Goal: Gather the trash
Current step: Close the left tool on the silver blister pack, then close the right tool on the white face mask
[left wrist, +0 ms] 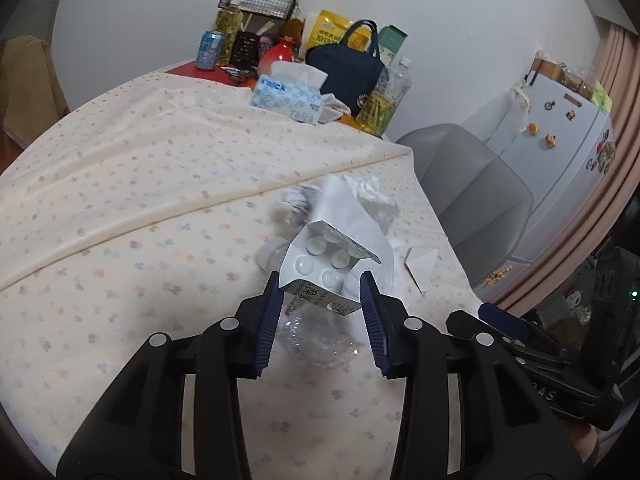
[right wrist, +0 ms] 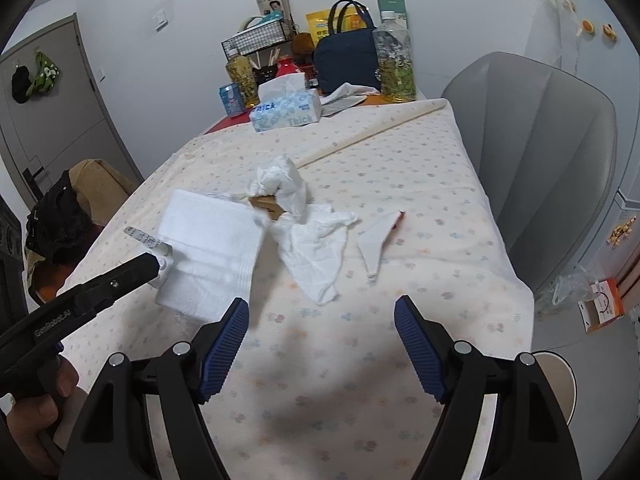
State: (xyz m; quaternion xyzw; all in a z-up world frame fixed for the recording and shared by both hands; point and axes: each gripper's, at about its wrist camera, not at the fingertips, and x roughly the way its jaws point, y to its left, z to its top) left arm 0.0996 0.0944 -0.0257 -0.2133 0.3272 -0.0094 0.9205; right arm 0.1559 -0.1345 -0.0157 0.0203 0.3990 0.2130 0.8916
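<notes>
My left gripper is shut on a bent silver blister pack, whose two ends press against the blue pads. Under it lie crinkled clear plastic and a folded white napkin. In the right wrist view the left gripper comes in from the left, with the blister pack sticking out past it. My right gripper stands open over the flowered tablecloth, holding nothing. Ahead of it lie a flattened tissue, a crumpled tissue, a brown cardboard scrap and a small paper scrap.
At the table's far end stand a tissue box, a drink can, a dark blue bag, a plastic bottle and a wire basket. A grey chair stands to the right of the table, with a white fridge behind it.
</notes>
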